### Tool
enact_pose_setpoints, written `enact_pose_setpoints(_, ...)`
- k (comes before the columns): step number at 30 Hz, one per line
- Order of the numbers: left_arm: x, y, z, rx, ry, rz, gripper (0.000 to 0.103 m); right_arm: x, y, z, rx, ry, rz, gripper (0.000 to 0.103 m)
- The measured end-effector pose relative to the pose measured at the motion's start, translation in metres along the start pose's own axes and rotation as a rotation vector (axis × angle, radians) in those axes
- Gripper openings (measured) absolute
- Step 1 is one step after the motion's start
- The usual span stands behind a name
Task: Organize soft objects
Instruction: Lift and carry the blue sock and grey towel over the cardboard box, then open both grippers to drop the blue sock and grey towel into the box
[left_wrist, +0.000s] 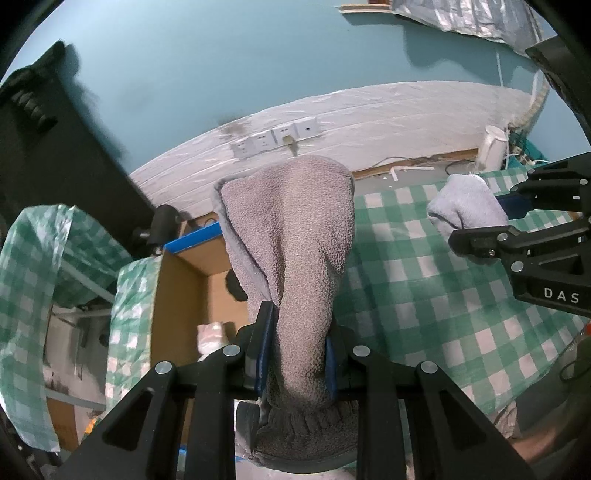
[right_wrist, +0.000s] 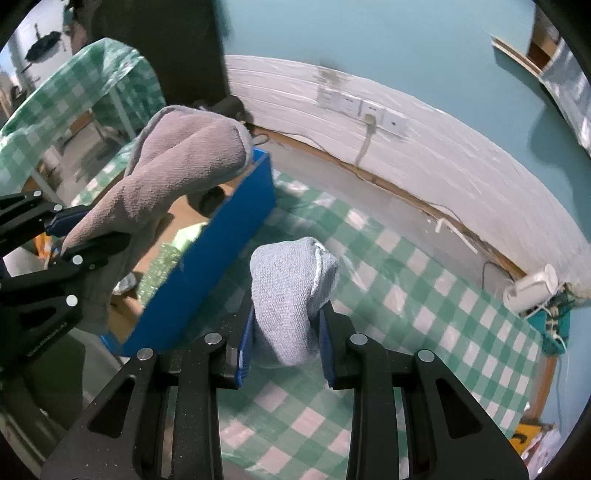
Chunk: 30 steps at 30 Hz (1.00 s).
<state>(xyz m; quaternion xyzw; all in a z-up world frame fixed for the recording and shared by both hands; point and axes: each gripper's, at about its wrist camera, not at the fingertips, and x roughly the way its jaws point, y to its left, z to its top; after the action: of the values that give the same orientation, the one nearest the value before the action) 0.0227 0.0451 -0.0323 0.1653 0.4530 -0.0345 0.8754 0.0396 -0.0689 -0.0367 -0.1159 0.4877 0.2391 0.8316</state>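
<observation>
My left gripper (left_wrist: 297, 328) is shut on a brown-grey fuzzy sock (left_wrist: 291, 236) and holds it up beside the open cardboard box (left_wrist: 184, 280). In the right wrist view the same sock (right_wrist: 177, 162) hangs over the blue-sided box (right_wrist: 221, 258), held by the left gripper (right_wrist: 70, 236). My right gripper (right_wrist: 286, 332) is shut on a light blue-grey sock (right_wrist: 291, 284) above the green checked tablecloth (right_wrist: 406, 332). It shows in the left wrist view (left_wrist: 491, 221) with that sock (left_wrist: 465, 206) at the right.
The box holds several items, among them a sparkly green thing (right_wrist: 166, 266). A white wall with sockets (left_wrist: 277, 138) runs behind the table. A white device (right_wrist: 532, 288) and cables lie at the far right table edge. A second checked table (left_wrist: 33, 258) stands left.
</observation>
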Motion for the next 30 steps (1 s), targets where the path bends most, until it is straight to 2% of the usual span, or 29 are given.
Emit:
enact_pose_setpoints(17,0.007,0.060,-0.032,-0.116,0.046,0.046,0.024,0.020,0.071,0.035,-0.092,0.014,0.087,0.029)
enact_pose_setpoints(30,0.034,0.082,-0.051,-0.164,0.124,0.054,0.026,0.057,0.111,0.043,-0.130,0.071,0.156,0.029)
